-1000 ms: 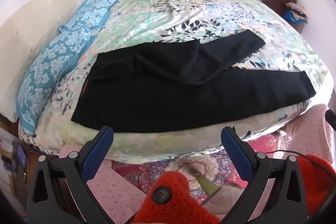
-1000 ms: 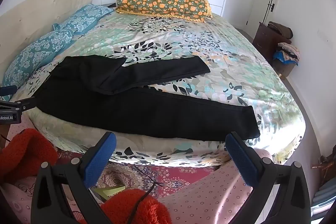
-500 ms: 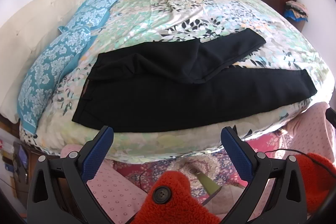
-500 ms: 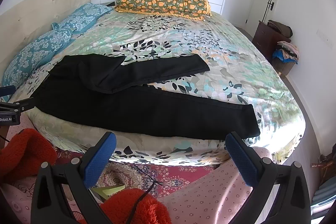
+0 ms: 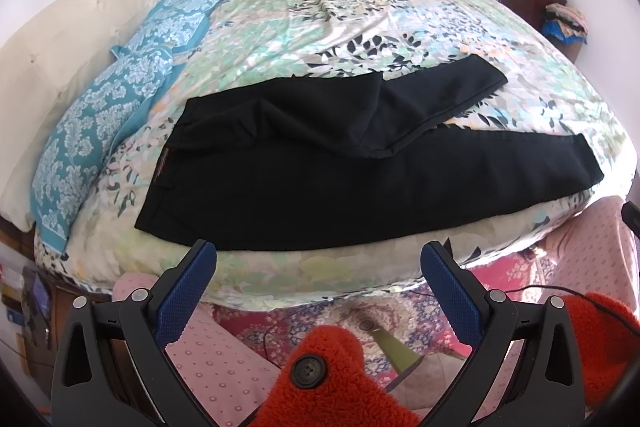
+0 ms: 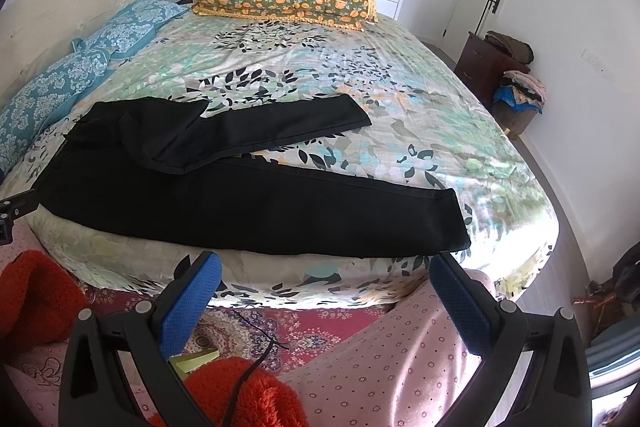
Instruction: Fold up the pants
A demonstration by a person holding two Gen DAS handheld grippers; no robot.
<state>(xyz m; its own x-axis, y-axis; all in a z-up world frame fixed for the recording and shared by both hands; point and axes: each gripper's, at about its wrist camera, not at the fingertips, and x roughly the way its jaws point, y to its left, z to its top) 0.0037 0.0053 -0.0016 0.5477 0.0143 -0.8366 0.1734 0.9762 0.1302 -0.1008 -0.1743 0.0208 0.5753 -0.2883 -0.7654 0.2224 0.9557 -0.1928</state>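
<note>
Across the near edge of the bed [image 5: 400, 39], the black pants [image 5: 320, 183] are being left spread out, waistband [image 5: 160, 167] toward the blue pillows [image 5: 80, 147], one leg running along the mattress edge and the other leg [image 6: 280, 131] lying skewed across the seat. Nothing is being gripped yet: the left tool [image 5: 318, 259] is being held with its blue pads wide apart and empty, short of the fabric, and the right tool [image 6: 324, 267] is looking the same. So the first fold is probably only being lined up. Next, the skewed leg's hem [image 6: 352, 115] is likely needing to be pinched and laid over the straight leg.
</note>
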